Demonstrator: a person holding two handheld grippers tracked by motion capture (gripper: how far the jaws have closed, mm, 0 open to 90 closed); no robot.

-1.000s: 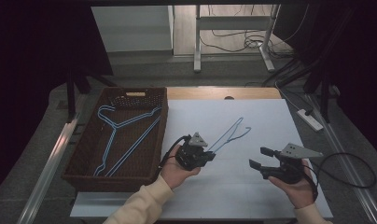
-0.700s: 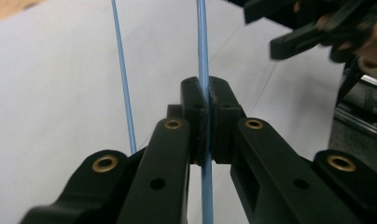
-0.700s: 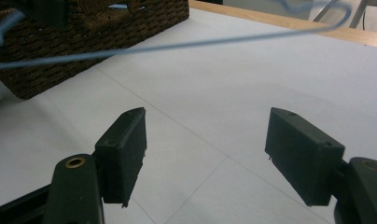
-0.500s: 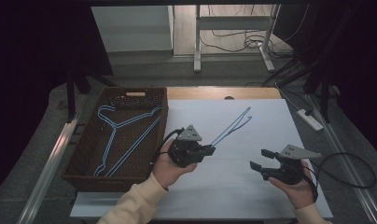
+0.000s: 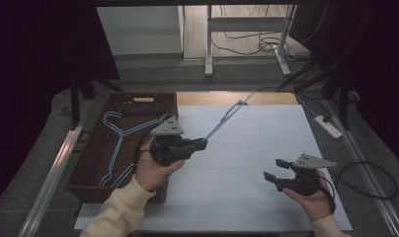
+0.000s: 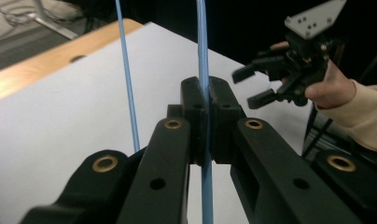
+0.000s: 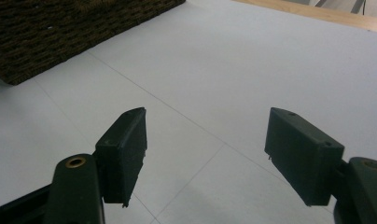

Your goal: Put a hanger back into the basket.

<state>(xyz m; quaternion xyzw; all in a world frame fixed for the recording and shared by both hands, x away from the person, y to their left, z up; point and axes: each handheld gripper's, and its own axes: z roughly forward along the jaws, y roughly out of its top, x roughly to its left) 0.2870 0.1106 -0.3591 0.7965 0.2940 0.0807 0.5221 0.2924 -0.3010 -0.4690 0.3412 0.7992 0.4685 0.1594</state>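
Clamping left gripper point(image 5: 200, 144) on the blue hanger point(image 5: 226, 118), held off the white table point(image 5: 266, 148) beside the basket point(image 5: 91, 163); right gripper point(image 5: 275, 169) idles open. Clear the rim, probably; lower it flat onto those already inside

Three blue hangers point(image 5: 227, 118), one wicker basket point(image 5: 89, 163), two tongs.

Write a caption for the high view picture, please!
Left gripper lifts a blue hanger beside the basket; right gripper waits open.
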